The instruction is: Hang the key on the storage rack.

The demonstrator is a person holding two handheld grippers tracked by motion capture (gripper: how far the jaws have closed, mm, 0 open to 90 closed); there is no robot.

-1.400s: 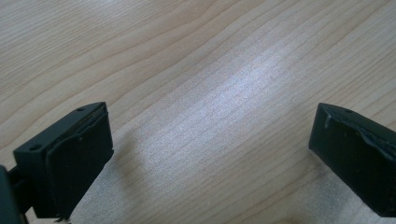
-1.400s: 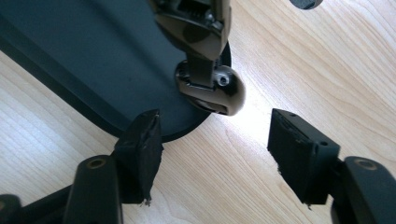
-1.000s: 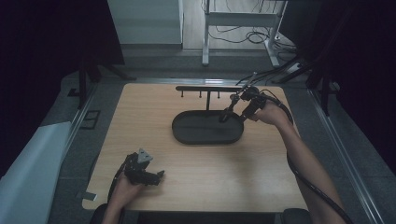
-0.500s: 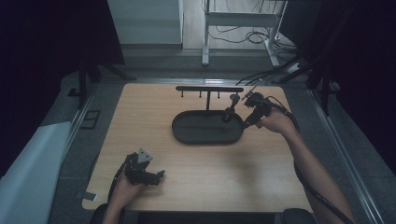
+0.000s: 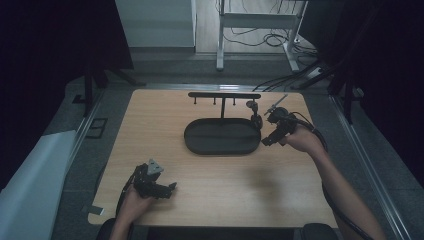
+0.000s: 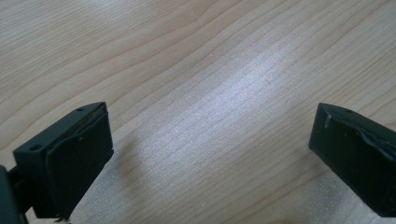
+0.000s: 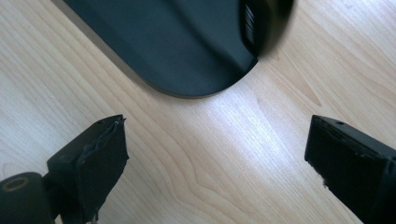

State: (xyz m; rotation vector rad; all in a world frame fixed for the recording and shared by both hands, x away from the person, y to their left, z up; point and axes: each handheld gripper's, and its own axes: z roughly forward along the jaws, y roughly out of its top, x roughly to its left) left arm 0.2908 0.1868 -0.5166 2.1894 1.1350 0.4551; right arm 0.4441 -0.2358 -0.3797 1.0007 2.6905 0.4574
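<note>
Left gripper (image 5: 160,189) low over bare wood counter (image 5: 165,130) at near-left corner, jaws released wide, nothing between them. Right gripper (image 5: 268,140) just beside right end of black oval tray (image 5: 200,145), jaws also spread, empty, aimed at counter with the tray's rounded end ahead. Tray mid-counter, dark rack (image 5: 224,96) with short pegs behind it. Small dark object (image 5: 255,116) upright at tray's right end, too blurred to identify. No legible writing, brands or labels anywhere.
</note>
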